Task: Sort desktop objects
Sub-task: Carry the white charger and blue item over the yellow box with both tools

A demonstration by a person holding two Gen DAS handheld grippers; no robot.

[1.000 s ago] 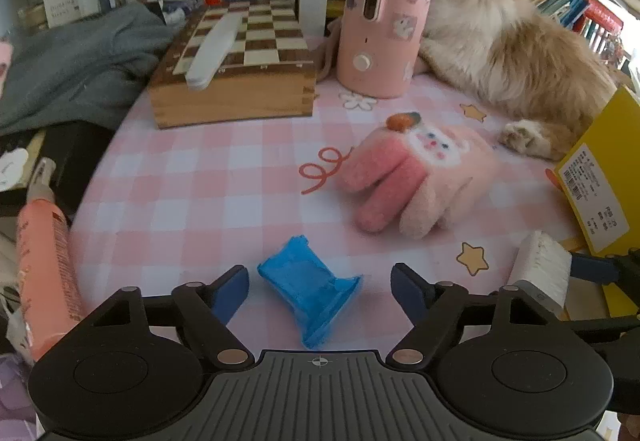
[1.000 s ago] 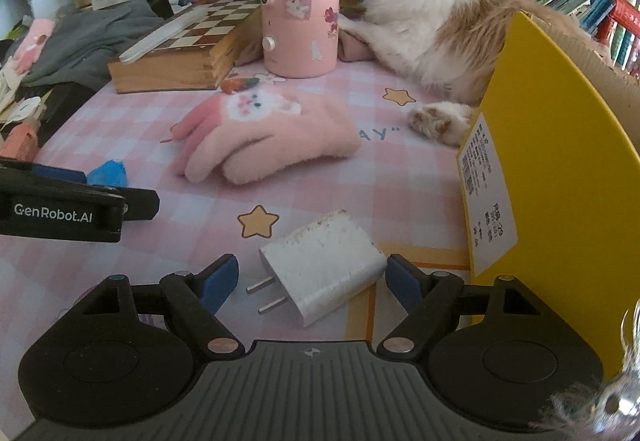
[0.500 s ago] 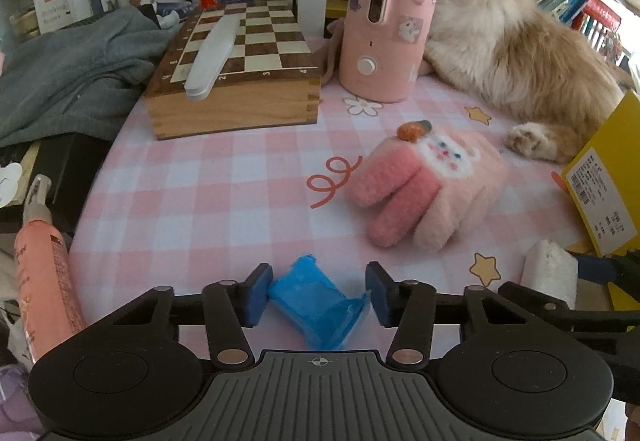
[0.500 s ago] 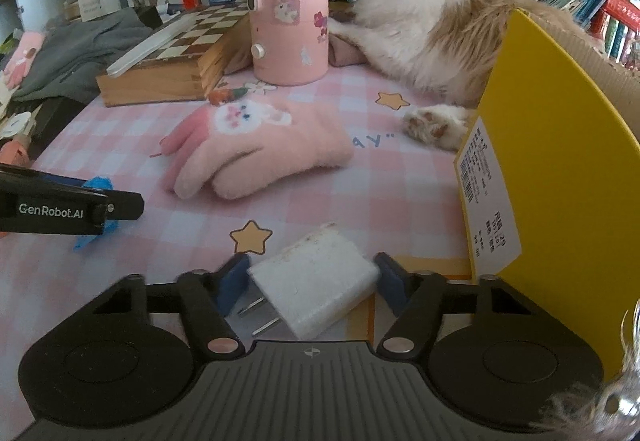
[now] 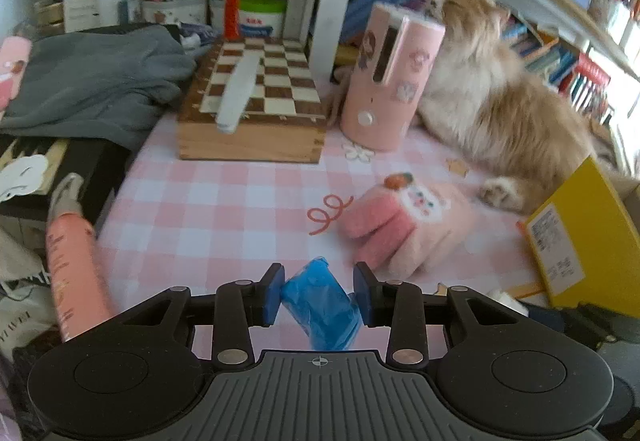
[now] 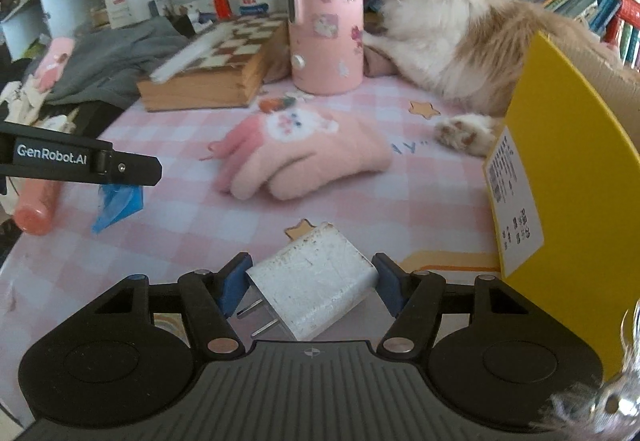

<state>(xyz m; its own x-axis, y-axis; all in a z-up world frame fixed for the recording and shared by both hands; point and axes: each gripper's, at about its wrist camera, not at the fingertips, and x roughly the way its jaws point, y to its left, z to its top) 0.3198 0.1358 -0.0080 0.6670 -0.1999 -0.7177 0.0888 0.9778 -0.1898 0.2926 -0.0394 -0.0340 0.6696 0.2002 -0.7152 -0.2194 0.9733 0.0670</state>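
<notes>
Left tongs clenched across a light, crumpled blue wrapper, soft and crushable; right tongs grasping a stiff white charger by its flat sides.

The crumpled blue plastic wrapper sits pinched between my left jaws, which have just been closing on it; its loose end hangs down below them, clear of the pink checked surface. The white plug adapter lies tilted between my right jaws, scuffed and speckled, its two metal prongs pointing back toward me and to the left. The fluffy pink glove with a bunny face lies flat mid-surface, fingers pointing left.
</notes>
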